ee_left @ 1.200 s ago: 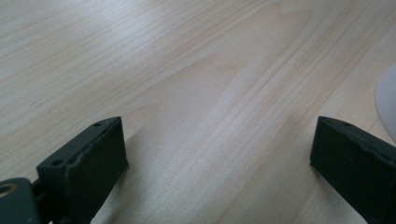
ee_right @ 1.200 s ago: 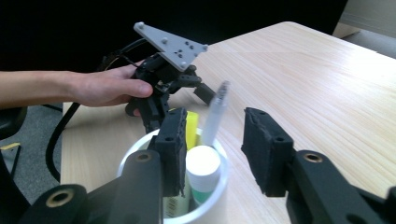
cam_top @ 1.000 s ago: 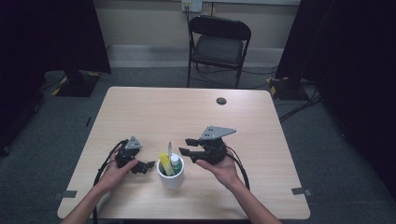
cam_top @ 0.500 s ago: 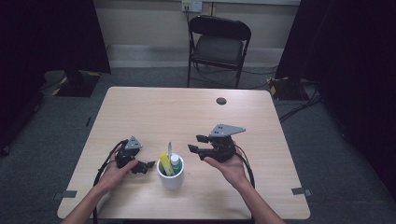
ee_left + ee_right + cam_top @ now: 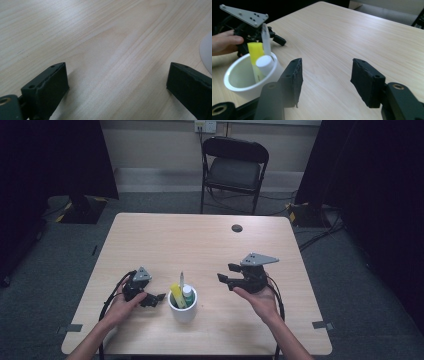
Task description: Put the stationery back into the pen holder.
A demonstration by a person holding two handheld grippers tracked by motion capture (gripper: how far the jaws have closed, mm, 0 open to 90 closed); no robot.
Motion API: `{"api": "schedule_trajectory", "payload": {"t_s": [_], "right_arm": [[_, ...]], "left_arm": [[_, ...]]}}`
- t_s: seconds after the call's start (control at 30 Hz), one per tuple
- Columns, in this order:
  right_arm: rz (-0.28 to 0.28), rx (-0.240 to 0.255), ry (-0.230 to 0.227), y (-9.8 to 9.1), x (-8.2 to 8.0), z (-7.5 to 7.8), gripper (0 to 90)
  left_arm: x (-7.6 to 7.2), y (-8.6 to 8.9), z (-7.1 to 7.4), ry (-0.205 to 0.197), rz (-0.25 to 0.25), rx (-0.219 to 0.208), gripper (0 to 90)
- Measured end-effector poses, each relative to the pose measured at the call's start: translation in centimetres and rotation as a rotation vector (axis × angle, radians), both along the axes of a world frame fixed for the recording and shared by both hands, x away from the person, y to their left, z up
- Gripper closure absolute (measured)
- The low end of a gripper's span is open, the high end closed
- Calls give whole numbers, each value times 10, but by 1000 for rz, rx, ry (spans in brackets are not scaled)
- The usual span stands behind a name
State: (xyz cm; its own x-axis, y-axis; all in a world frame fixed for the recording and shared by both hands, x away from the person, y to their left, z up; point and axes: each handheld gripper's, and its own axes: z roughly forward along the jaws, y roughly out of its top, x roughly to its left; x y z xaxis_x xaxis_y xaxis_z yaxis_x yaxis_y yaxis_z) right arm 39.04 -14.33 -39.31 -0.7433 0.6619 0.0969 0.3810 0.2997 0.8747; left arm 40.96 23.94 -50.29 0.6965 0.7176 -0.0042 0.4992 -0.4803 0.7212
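A white cup point(image 5: 183, 310) stands near the table's front edge and holds a yellow marker point(image 5: 176, 296), a white-capped bottle point(image 5: 187, 293) and a thin grey pen point(image 5: 181, 280). My left gripper point(image 5: 154, 299) rests just left of the cup, open, with bare wood between its jaws point(image 5: 117, 80); the cup's rim point(image 5: 206, 53) is at that view's right edge. My right gripper point(image 5: 226, 273) hovers to the right of the cup, apart from it. Its jaws have just been opening and nothing is between them point(image 5: 327, 75). The cup point(image 5: 239, 83) lies to their left.
A small black round disc point(image 5: 237, 227) sits near the table's far edge. A black folding chair point(image 5: 234, 167) stands behind the light wooden table point(image 5: 200, 245). Cables trail from both grippers over the front edge.
My right gripper has moved rightward, away from the cup, and its jaws stand wider apart. The left gripper and the cup's contents have stayed put.
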Motion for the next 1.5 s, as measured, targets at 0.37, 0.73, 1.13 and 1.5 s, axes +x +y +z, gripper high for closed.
{"api": "schedule_trajectory", "payload": {"t_s": [0.37,0.73,1.13,1.5], "right_arm": [[-109,-15,31,-40,-1,-17,341],[-216,-80,105,-83,2,-45,258],[-325,-150,191,-120,2,-80,194],[-415,-254,163,-127,3,-104,143]], "left_arm": [[0,0,0,0,0,0,31],[-1,0,0,2,4,-1,31],[0,0,-1,2,15,1,11],[0,0,-1,2,14,0,11]]}}
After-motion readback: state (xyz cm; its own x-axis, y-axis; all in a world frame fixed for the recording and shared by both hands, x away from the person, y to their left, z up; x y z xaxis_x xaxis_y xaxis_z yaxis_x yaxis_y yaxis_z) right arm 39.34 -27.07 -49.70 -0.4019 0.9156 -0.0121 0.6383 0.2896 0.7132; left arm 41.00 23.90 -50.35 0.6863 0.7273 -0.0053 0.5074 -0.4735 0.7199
